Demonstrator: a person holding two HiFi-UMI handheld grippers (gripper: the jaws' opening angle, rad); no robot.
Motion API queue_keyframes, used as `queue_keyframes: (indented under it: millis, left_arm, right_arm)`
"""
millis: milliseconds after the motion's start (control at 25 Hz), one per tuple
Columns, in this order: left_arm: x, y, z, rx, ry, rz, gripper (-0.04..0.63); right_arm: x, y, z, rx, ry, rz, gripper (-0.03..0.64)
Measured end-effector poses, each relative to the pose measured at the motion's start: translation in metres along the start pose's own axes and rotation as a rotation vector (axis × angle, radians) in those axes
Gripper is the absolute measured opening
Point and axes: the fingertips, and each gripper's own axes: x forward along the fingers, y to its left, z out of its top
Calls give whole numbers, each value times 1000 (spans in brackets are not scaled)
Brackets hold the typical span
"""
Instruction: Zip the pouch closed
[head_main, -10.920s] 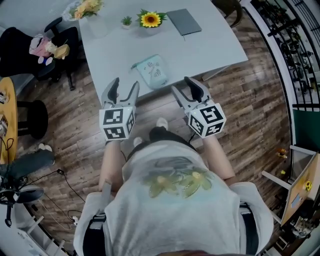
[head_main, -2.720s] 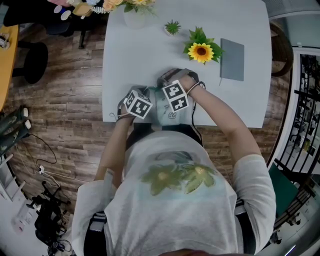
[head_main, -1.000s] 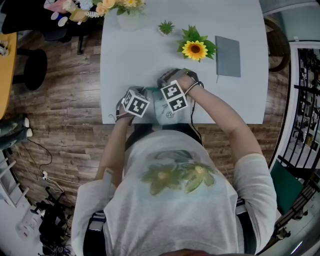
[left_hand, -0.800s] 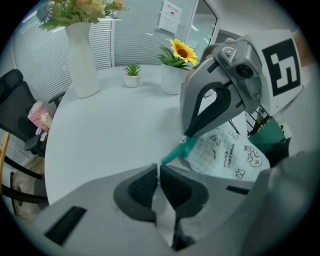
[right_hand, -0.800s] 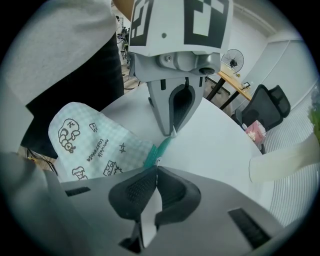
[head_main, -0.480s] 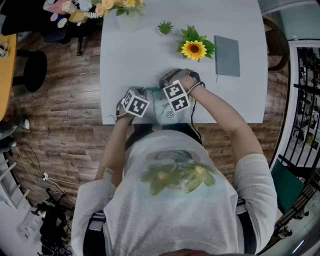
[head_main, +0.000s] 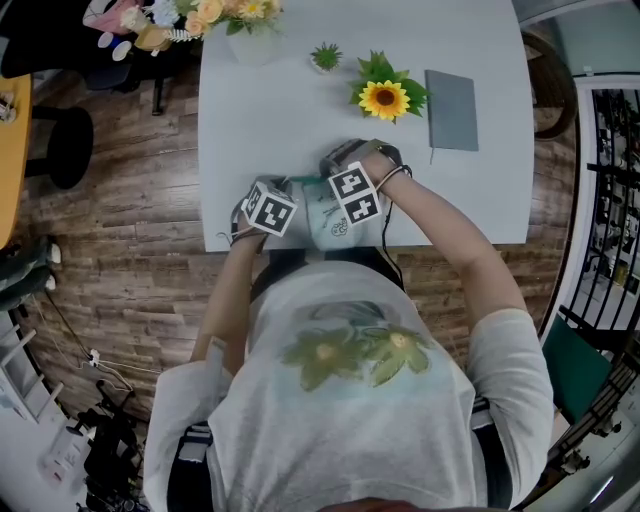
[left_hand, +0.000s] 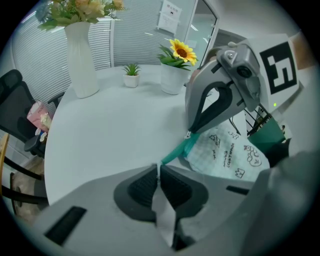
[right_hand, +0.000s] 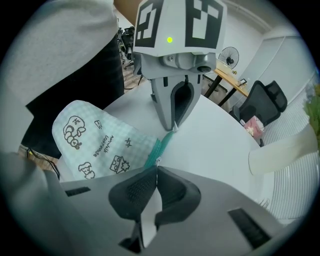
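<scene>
1. The left claw (left_hand: 159, 171) is pressed together on the free end of a teal zipper strip (left_hand: 176, 150). The strip runs straight from its tips across to the other claw.
2. The right claw (right_hand: 156, 169) is also pressed together. It pinches the same strip further along, where it meets the pouch body, and a small silvery bit shows right at its tips.
3. Both claws point steeply down and face each other, tips near together, with the short run of strip stretched between them.
4. The mint-green checked fabric pouch with black cartoon drawings (right_hand: 95, 142) lies flat beside the right claw. It sits on the person's side of that claw, at the near edge of the pale grey desk (left_hand: 110, 130).
5. From the left claw, the pouch lies past the strip, under and behind the right claw.
6. Well beyond both claws stands a white pot holding a yellow sunflower (left_hand: 174, 70). A small green plant in a white pot (left_hand: 131, 76) is just beside it, on the left claw's side.
7. Further out on that side rises a tall white vase of pale flowers (left_hand: 81, 57).
8. A flat grey notebook (head_main: 452, 95) lies beyond the right claw, near the sunflower on its outer side.
9. A black office chair (right_hand: 267, 102) stands past the desk.
</scene>
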Motion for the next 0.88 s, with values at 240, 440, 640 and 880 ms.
queue_keyframes:
  millis: [240,440,640,880]
  left_arm:
    - [-1,-1,0,-1,2,0,26]
    - [0,0,0,-5,5,-2,26]
    - [0,0,0,-5,6,-7,26]
    - [-1,0,0,1,8,-11,26]
  right_arm:
    - [-3,1,1,-5,3,5,18]
    - [-3,2,-2,6,-2,6,18]
    - [-5,4,-8,49,-9,0,18]
    - [-6,6,-11,87,-16,-15,18]
